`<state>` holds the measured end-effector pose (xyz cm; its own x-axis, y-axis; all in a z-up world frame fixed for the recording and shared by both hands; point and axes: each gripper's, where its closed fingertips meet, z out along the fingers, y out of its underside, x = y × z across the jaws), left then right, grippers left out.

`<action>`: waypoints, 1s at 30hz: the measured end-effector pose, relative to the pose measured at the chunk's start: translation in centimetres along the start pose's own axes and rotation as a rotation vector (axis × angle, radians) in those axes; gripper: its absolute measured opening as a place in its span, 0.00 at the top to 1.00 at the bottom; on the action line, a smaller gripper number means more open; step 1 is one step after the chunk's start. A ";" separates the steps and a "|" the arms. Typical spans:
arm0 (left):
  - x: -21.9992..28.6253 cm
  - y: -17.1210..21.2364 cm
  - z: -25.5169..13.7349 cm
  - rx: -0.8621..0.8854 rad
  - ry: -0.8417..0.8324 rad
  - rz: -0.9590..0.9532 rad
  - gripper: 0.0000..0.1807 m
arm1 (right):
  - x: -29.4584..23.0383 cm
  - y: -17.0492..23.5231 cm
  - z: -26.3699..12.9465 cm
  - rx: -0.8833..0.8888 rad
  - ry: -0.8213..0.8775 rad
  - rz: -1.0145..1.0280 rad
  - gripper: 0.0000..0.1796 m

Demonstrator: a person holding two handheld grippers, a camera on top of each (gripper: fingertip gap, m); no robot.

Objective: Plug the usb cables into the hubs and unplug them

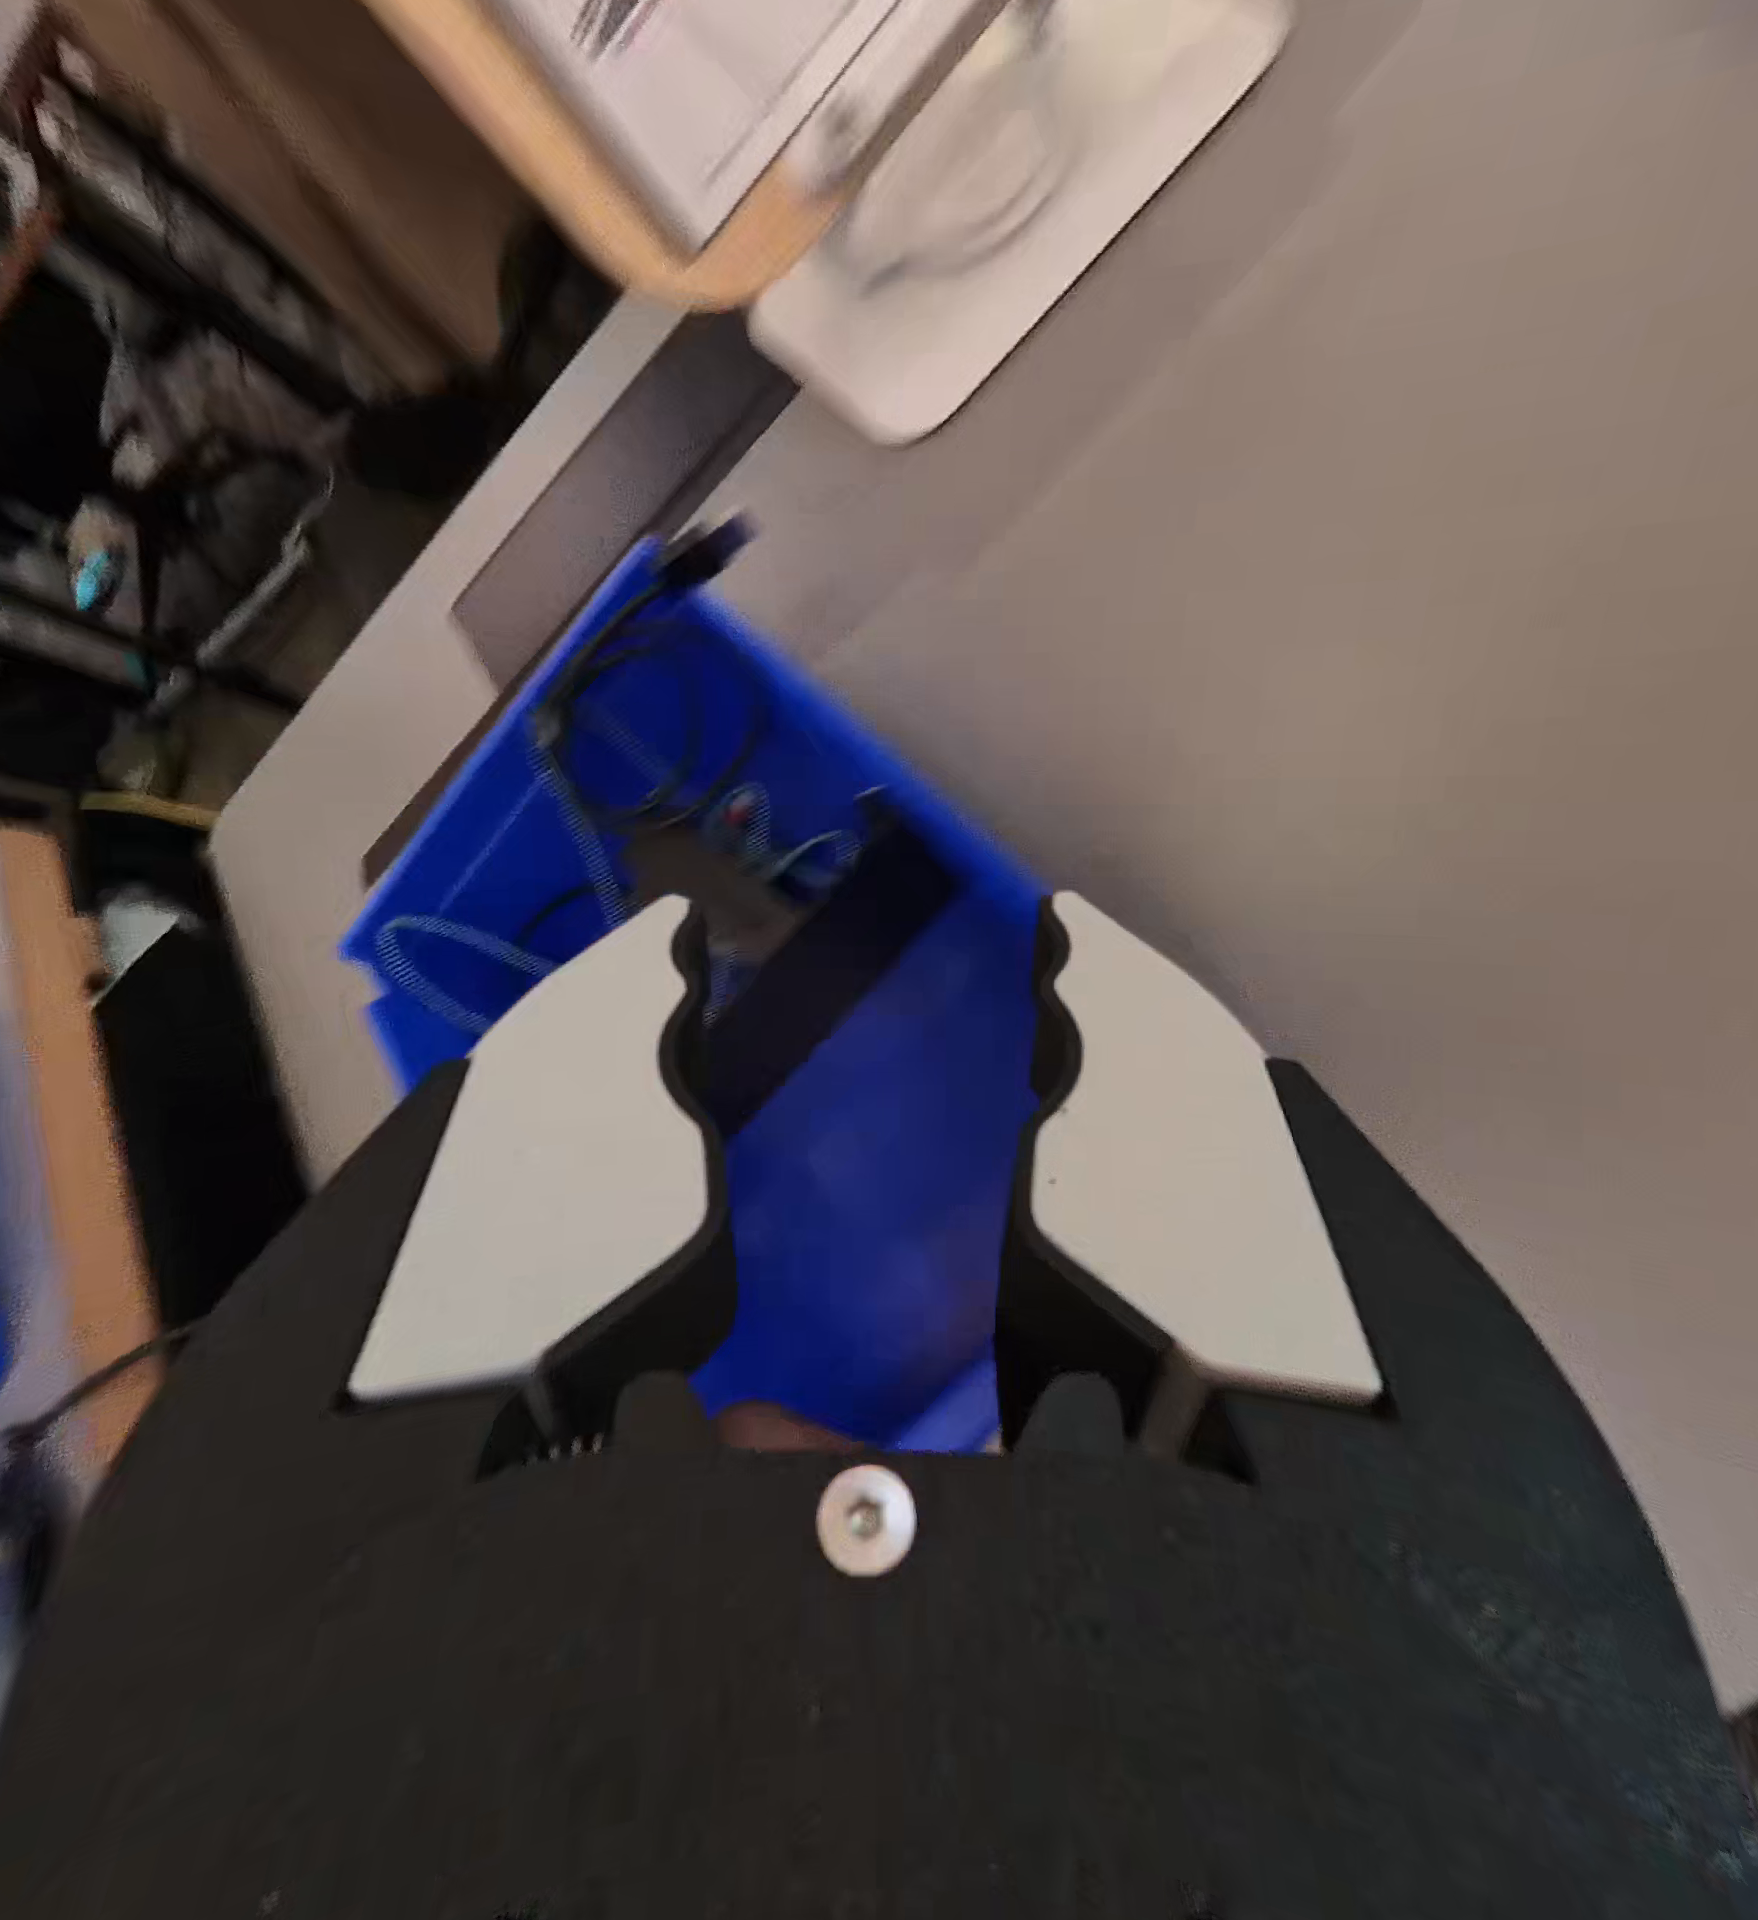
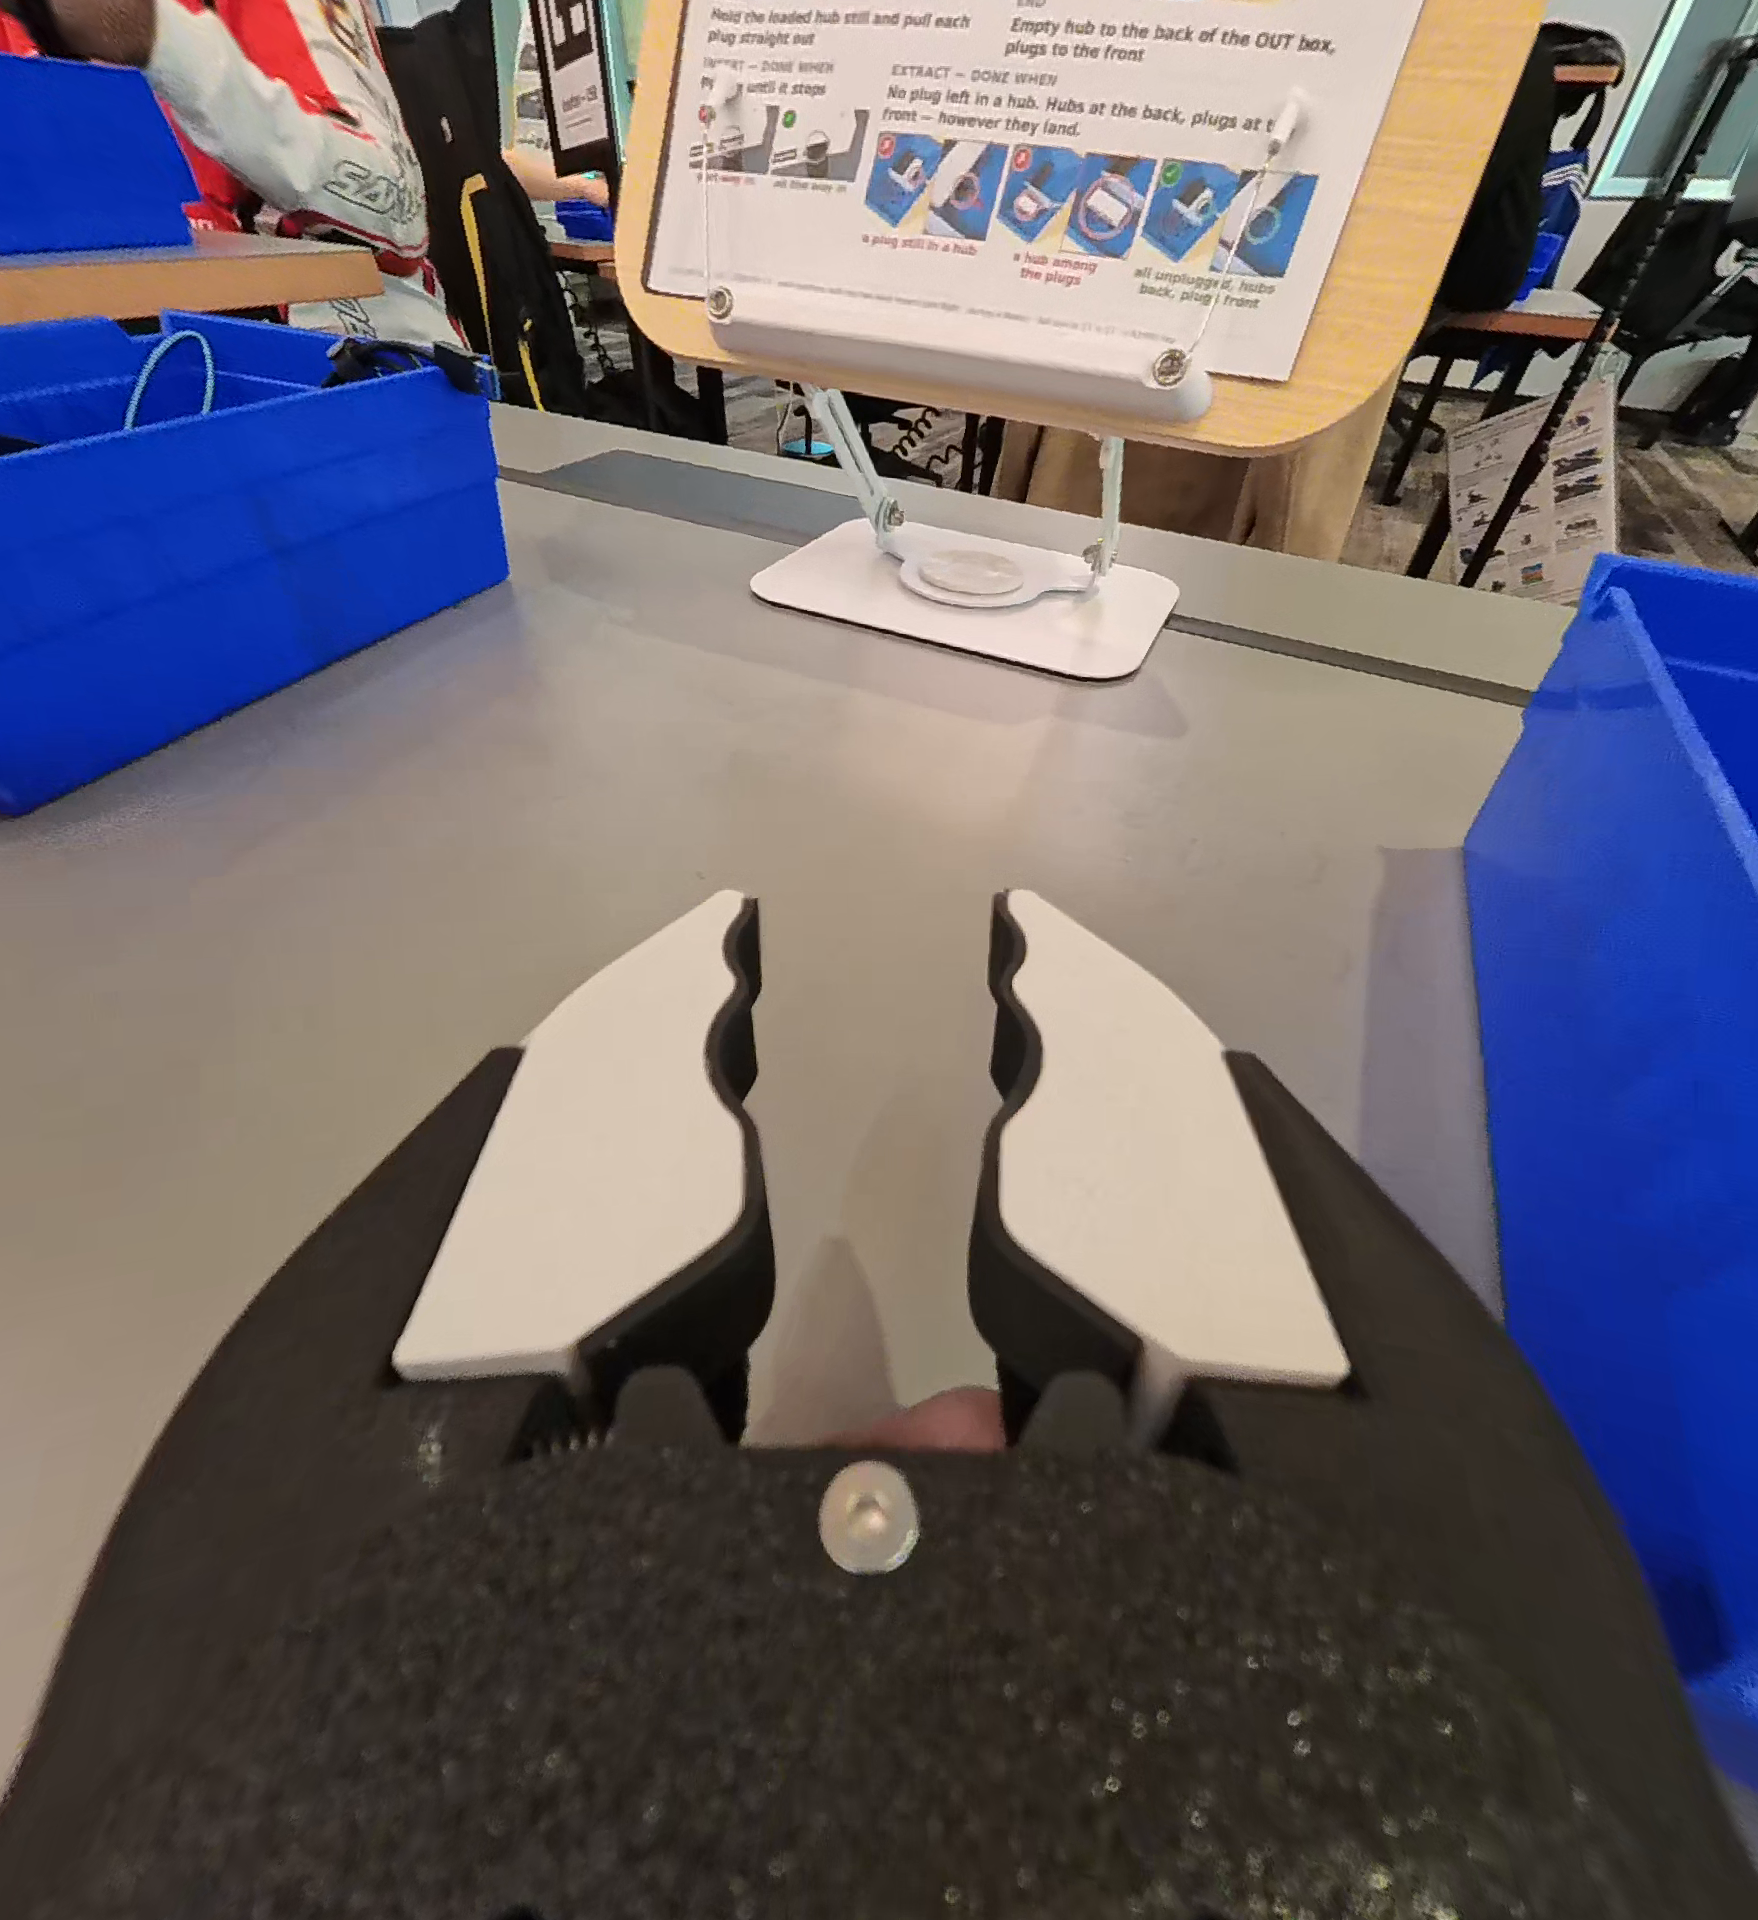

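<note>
Two grippers, both with fingers spread and gripping nothing. Left gripper [image 1: 867, 909] hanging over a blue bin [image 1: 854, 1195], blurred, with tangled usb cables [image 1: 646, 748] lying inside just beyond the fingertips; hubs not clearly made out. Right gripper [image 2: 873, 904] hovering above bare grey table [image 2: 646, 790], nothing blocking between the fingers. Standing well ahead of the fingertips, an instruction board [image 2: 1010, 208] on a white stand [image 2: 968, 603]. Flanking: left bin [image 2: 179, 582] holding a light cable, right bin [image 2: 1685, 1039] close beside the right finger. Beyond, people sitting at other tables.
</note>
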<state>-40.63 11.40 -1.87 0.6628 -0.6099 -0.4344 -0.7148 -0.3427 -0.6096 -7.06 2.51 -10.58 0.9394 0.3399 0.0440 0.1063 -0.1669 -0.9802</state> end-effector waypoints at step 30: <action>-10.9 1.5 10.3 -0.249 0.143 -0.558 0.80 | -0.2 0.2 0.1 -0.013 -0.037 0.025 0.78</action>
<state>-46.58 24.87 -4.87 0.9273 -0.3742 0.0084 -0.3112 -0.7831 -0.5385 -7.23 2.53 -10.79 0.9291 0.3697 0.0120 0.0873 -0.1877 -0.9783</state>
